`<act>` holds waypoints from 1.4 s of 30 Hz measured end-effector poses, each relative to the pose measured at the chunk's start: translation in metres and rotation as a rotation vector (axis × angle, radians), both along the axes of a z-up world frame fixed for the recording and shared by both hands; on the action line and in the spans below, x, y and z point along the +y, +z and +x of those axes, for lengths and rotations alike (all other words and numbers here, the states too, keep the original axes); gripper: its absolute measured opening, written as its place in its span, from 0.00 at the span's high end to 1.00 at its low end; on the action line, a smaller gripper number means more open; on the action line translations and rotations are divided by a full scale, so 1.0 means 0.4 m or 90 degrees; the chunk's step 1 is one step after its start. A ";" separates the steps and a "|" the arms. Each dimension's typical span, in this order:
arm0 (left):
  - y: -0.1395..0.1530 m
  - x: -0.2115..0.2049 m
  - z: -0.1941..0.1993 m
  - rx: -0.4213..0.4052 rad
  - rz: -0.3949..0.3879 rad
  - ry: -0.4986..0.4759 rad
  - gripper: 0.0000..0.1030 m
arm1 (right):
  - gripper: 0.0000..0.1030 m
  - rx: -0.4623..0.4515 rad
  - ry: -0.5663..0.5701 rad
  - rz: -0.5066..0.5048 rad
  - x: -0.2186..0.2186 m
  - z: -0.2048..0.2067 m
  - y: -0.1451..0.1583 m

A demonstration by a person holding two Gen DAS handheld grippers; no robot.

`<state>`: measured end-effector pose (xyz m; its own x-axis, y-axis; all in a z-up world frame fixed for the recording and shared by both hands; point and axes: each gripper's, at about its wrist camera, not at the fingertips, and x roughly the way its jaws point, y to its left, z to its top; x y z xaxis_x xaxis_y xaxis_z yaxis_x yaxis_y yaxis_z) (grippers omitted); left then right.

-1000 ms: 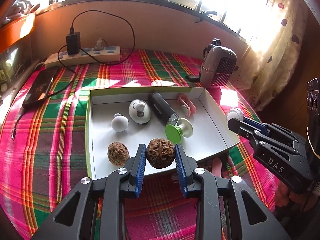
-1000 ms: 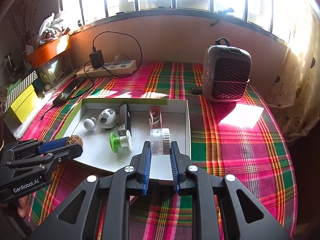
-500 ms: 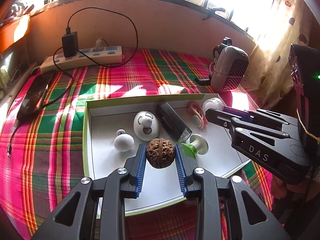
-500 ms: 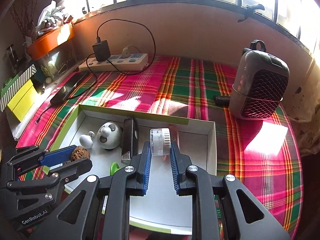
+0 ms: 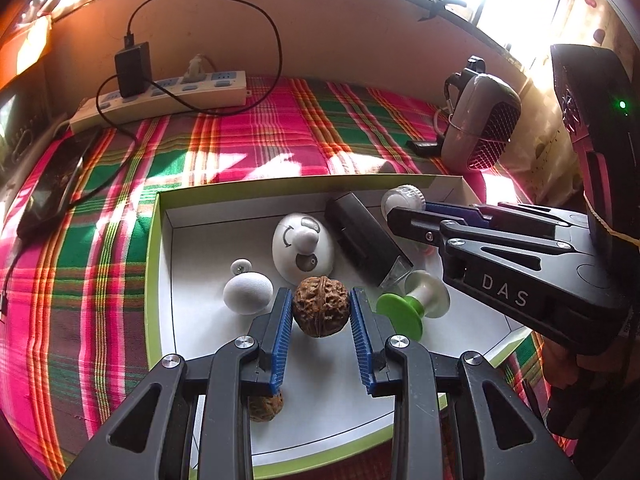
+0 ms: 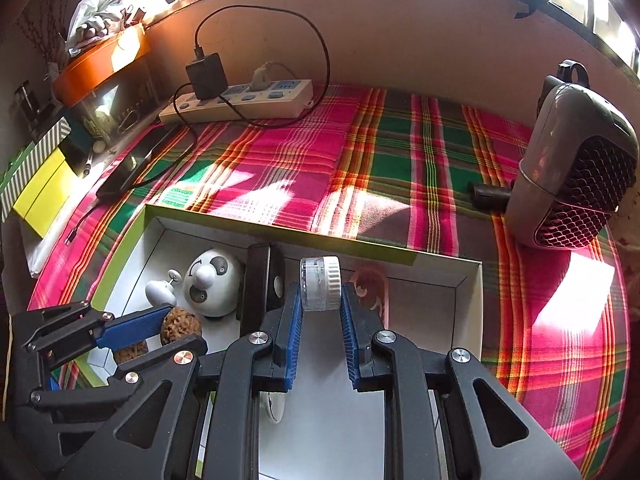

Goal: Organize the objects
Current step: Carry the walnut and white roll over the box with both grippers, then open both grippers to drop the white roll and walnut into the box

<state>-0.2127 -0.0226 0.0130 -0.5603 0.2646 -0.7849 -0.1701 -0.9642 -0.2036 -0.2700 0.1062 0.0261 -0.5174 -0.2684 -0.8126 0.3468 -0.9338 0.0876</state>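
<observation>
Plaid cloth point(image 5: 256, 148) covers the table under a sunny window, with a white box point(image 5: 160, 264) in the middle. On the left, my left gripper point(image 5: 320, 312) is clenched on a walnut point(image 5: 321, 305) and hangs over the box floor, just before the egg point(image 5: 245, 293) and the panda dome point(image 5: 303, 249). A second walnut point(image 5: 267, 407) lies under the left jaw. I think I should lower straight and release in the bare near part, so the walnut does not roll against the egg or the green spool point(image 5: 408, 308). In the middle stands a black block point(image 5: 366, 240). On the right, my right gripper point(image 6: 320, 312) grasps a clear jar point(image 6: 320, 284) over the far side of the box, above a pink thing point(image 6: 370, 288); I would put it in the free right corner. Outside are a power strip point(image 5: 160, 96), a phone point(image 5: 52, 188) and a heater point(image 6: 572, 176).
</observation>
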 end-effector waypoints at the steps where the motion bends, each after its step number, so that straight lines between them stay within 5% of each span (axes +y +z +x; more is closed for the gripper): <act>1: -0.001 0.000 -0.001 0.000 -0.001 0.002 0.74 | 0.81 0.001 0.001 0.001 0.000 -0.001 -0.001; 42: 0.004 0.005 0.003 0.002 -0.008 -0.003 0.73 | 0.80 0.001 0.000 0.021 -0.027 -0.007 -0.003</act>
<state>-0.2115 -0.0205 0.0144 -0.5613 0.2573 -0.7866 -0.1749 -0.9659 -0.1911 -0.2727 0.0954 0.0250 -0.5190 -0.2419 -0.8198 0.3477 -0.9359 0.0560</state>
